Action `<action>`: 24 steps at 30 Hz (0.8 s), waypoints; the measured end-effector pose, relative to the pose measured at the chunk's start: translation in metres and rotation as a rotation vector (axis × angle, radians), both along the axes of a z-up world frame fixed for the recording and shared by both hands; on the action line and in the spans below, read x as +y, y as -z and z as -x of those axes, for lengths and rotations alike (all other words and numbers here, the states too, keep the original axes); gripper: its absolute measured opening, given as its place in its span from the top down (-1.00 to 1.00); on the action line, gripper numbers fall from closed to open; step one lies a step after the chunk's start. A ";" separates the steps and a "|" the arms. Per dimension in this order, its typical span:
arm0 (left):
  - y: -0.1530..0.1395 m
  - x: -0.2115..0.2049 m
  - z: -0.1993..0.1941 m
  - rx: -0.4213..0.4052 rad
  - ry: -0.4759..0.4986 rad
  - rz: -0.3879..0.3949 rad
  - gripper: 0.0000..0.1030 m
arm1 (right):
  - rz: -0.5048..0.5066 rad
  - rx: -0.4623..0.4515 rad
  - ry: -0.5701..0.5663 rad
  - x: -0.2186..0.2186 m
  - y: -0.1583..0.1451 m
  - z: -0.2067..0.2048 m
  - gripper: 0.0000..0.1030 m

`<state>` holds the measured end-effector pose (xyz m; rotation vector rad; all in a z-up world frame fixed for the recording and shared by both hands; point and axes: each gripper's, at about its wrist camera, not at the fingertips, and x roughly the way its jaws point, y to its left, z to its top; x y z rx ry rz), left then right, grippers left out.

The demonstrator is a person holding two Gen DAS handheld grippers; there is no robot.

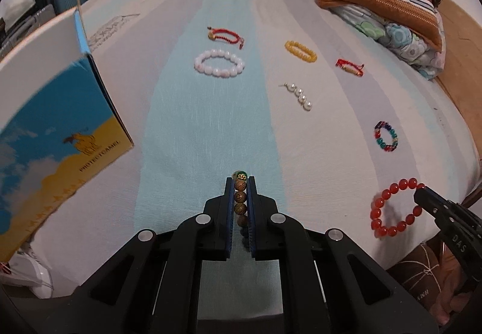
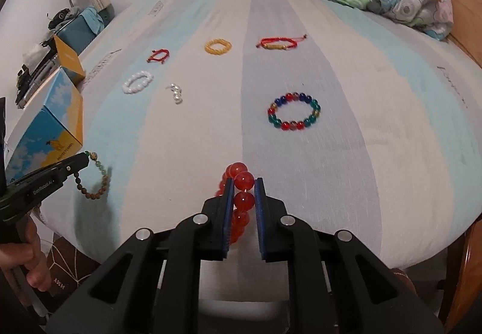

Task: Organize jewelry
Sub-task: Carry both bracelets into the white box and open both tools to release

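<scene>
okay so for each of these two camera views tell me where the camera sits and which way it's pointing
Left wrist: on the left gripper, facing forward across the striped bed toward the pillows; gripper shut on the wooden bead bracelet; the right gripper shows at right.
Right wrist: on the right gripper, facing the same way; gripper shut on the red bead bracelet; the left gripper and hand show at left.
Shared: the bed, the camel box, the yellow bracelet.
</scene>
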<state>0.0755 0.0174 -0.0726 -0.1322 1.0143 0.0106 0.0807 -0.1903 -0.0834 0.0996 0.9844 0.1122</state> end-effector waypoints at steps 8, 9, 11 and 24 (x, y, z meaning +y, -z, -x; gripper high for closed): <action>-0.026 0.009 0.004 -0.022 0.002 0.013 0.86 | 0.023 -0.024 -0.004 0.007 -0.020 -0.005 0.75; -0.029 0.010 0.004 -0.024 0.003 0.010 0.86 | 0.025 -0.030 -0.003 0.007 -0.024 -0.007 0.75; -0.034 0.014 0.004 -0.022 0.002 0.013 0.86 | 0.026 -0.035 -0.004 0.009 -0.029 -0.008 0.75; -0.072 0.052 0.004 -0.039 -0.038 0.009 0.86 | 0.039 -0.083 -0.047 0.033 -0.070 -0.035 0.75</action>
